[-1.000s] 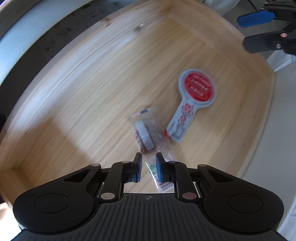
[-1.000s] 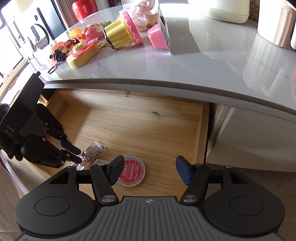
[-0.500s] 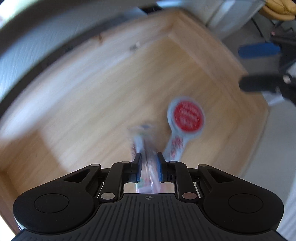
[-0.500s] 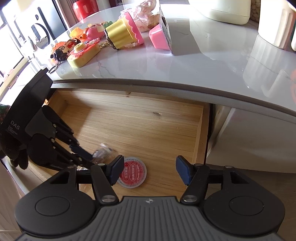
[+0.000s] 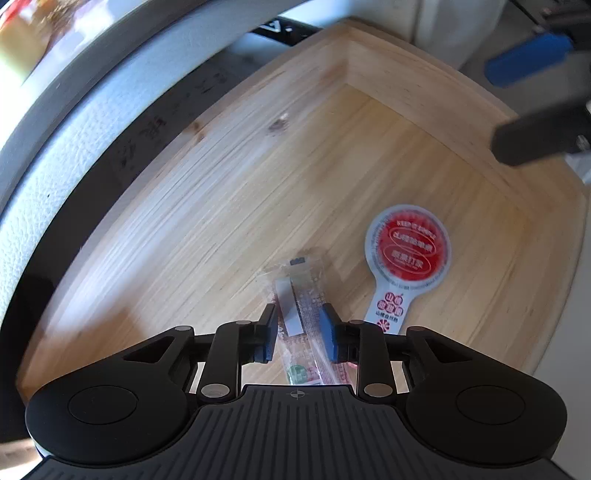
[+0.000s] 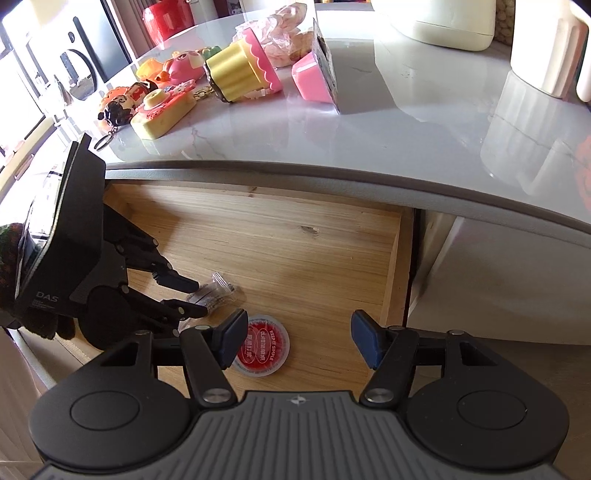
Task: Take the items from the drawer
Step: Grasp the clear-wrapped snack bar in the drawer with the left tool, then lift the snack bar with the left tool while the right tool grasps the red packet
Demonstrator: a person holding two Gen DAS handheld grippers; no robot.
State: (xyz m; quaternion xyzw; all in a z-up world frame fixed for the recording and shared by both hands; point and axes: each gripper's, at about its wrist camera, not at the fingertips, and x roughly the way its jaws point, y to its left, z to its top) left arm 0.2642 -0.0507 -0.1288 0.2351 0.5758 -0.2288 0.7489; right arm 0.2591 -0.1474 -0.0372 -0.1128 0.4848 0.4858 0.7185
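- The left gripper [image 5: 298,326] has its two blue pads closed on a clear snack packet [image 5: 299,295], which sticks out forward between the fingers. The packet seems to be lifted a little from the drawer [image 5: 221,206] floor, but how high it is cannot be told.
- The right gripper [image 6: 297,341] is wide open and holds nothing. It hangs over the front part of the drawer.
- A round red-lidded cup [image 6: 263,349] with a long paper tab lies flat on the wooden floor, just ahead of the right gripper and close to its left finger. From the left gripper it lies ahead and to the right, near the packet but not touching it.
- The step in hand seems to be the taking out of the packet. Apart from it, the cup is the only item seen left inside.
- The next move probably calls for raising the packet above the drawer wall and carrying it to the desk [image 6: 406,122]. The film is thin and soft, so it may slip or bend between the pads.
- After that, the right gripper needs to come down around the cup. The cup is low and flat, so a grip on its rim or on its tab looks difficult.
- The desk above the drawer is pale grey and shiny. It carries soft toys [image 6: 155,99], a yellow cupcake toy [image 6: 240,72] and a pink box [image 6: 314,79], beyond the right gripper to the left.
- White containers [image 6: 443,22] stand further back to the right.
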